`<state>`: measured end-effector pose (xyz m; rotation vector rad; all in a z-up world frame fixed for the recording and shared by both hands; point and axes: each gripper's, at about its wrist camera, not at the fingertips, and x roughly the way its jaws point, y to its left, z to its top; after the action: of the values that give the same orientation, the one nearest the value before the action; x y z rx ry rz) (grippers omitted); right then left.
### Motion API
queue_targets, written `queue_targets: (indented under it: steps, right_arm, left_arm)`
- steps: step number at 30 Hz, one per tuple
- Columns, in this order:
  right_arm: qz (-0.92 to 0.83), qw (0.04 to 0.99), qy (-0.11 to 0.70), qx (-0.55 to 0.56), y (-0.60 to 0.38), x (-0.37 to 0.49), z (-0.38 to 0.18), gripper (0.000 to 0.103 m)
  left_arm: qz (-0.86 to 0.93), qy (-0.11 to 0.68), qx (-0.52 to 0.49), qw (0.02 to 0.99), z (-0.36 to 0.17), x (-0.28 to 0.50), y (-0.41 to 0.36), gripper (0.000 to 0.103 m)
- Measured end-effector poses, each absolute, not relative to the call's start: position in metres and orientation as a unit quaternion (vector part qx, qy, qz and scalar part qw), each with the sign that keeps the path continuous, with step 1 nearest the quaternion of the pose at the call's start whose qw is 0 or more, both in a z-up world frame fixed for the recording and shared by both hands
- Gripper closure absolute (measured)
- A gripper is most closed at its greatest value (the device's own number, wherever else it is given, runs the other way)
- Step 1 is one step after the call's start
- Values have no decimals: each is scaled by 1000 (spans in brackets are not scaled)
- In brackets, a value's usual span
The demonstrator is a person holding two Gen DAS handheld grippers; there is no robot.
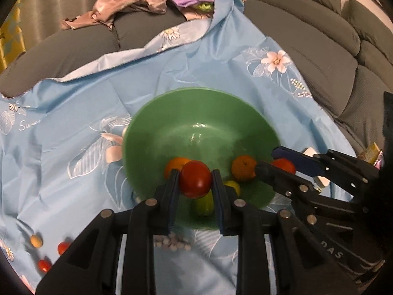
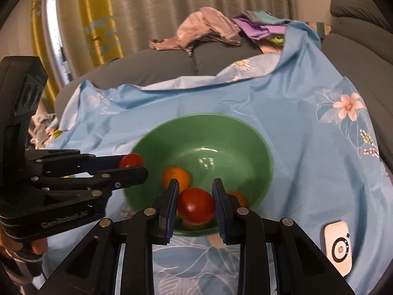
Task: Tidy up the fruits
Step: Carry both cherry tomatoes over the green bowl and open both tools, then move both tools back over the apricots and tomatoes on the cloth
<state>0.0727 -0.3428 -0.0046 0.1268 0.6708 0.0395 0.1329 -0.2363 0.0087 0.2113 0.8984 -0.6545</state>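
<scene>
A green bowl (image 1: 201, 113) (image 2: 203, 132) sits on a blue flowered cloth. It holds two oranges (image 1: 243, 170) (image 2: 175, 177) and yellow-green fruit (image 1: 203, 204). My left gripper (image 1: 195, 182) is shut on a red tomato (image 1: 195, 182) above the bowl's near rim. My right gripper (image 2: 195, 205) is shut on another red tomato (image 2: 195, 205), also over the near rim. Each gripper shows in the other's view: the right one (image 1: 282, 163) at the bowl's right, the left one (image 2: 131, 163) at its left.
Small red fruits (image 1: 63, 247) and a tan one (image 1: 36, 241) lie on the cloth at lower left. A white device (image 2: 337, 245) lies on the cloth at right. Grey sofa cushions (image 1: 319, 39) and piled clothes (image 1: 127, 2) lie behind.
</scene>
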Motion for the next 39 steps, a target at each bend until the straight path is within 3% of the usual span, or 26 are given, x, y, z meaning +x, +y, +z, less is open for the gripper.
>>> queue_targets:
  steps: [5, 7, 9, 14, 16, 18, 39]
  right_arm:
    - [9, 938, 339, 69, -348, 77, -12, 73]
    - [6, 936, 343, 71, -348, 79, -14, 73]
    - [3, 935, 347, 69, -348, 78, -15, 73]
    - [-14, 934, 352, 65, -350, 76, -13, 71]
    - [-18, 935, 349, 64, -349, 72, -10, 65]
    - [-17, 937, 343, 68, -348, 67, -8, 64]
    - [124, 937, 325, 37, -273, 20, 4, 63]
  left_arm:
    - [-298, 442, 114, 838, -5, 141, -245, 74]
    - [-297, 443, 116, 838, -7, 142, -246, 68]
    - [-292, 442, 118, 840, -7, 142, -245, 50]
    - [-280, 437, 103, 849, 0, 140, -235, 36]
    - [-279, 432, 95, 852, 6, 135, -228, 34]
    - [-269, 427, 96, 858, 12, 129, -218, 26]
    - [-133, 459, 40, 877, 5, 50, -72, 18]
